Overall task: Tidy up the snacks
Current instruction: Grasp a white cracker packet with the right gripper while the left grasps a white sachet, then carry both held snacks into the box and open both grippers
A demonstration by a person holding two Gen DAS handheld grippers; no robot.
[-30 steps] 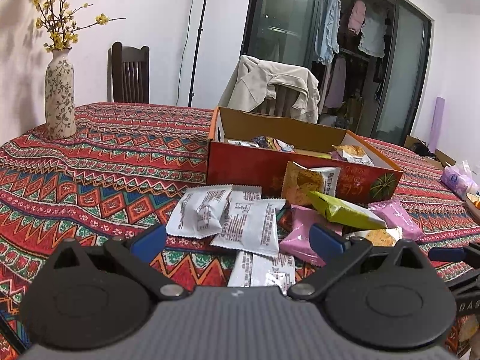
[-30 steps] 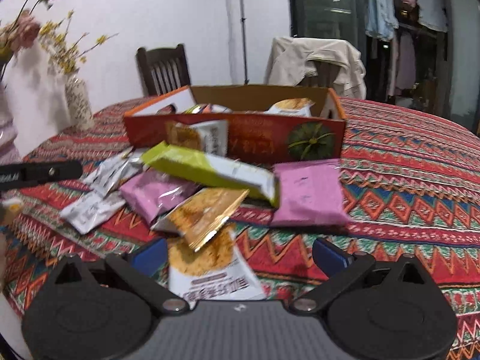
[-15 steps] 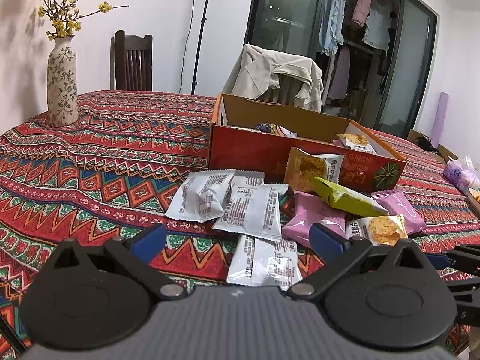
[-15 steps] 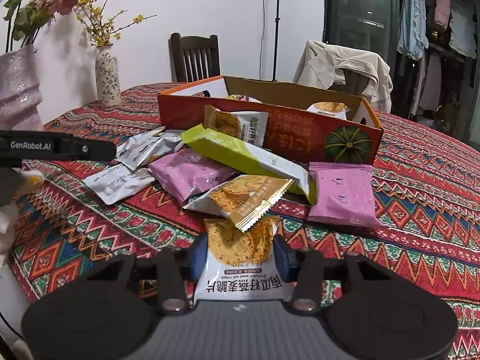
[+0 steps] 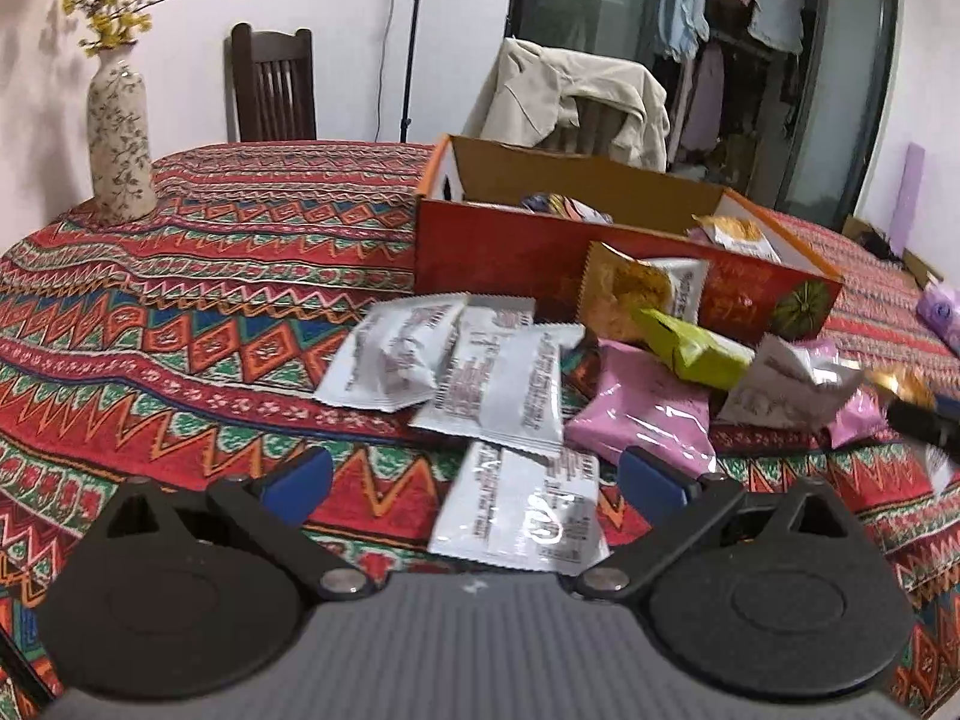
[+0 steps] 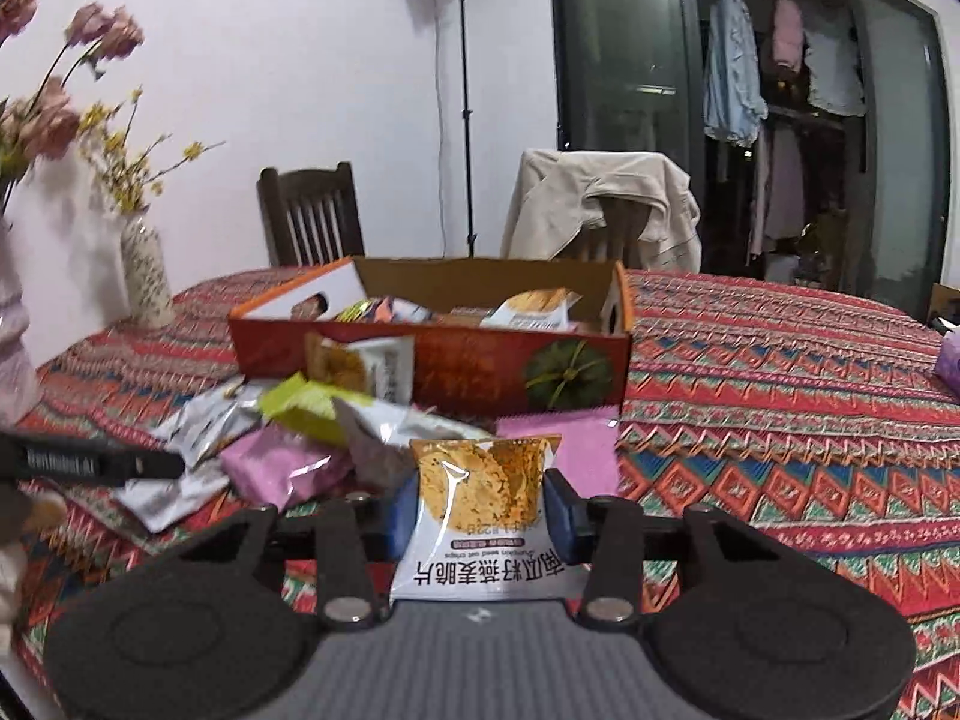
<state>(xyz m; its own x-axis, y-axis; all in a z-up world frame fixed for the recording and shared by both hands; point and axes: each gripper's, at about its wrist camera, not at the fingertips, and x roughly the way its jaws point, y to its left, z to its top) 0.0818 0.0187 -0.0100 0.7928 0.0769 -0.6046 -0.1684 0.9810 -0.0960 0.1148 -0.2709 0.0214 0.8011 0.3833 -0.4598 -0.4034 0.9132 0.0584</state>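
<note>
My right gripper (image 6: 478, 519) is shut on an oat crisp packet (image 6: 480, 504), white with a golden picture, and holds it off the table before the red cardboard box (image 6: 468, 369). That box (image 5: 516, 258) holds several snacks. In front of it lies a heap: white packets (image 5: 492, 378), a pink packet (image 5: 642, 414), a green packet (image 5: 696, 348). My left gripper (image 5: 474, 477) is open low over a white packet (image 5: 522, 516) lying between its blue pads, apart from both. The right gripper's tip (image 5: 924, 417) shows at the left wrist view's right edge.
A flowered vase (image 5: 120, 144) stands at the table's far left on the patterned cloth (image 5: 180, 324). A dark chair (image 5: 273, 90) and a chair draped with a beige jacket (image 5: 576, 102) stand behind the table. A purple bag (image 5: 939, 315) lies at the far right.
The right gripper closed on the oat crisp packet and lifted it off the heap. The left gripper tipped down a little, jaws still wide.
</note>
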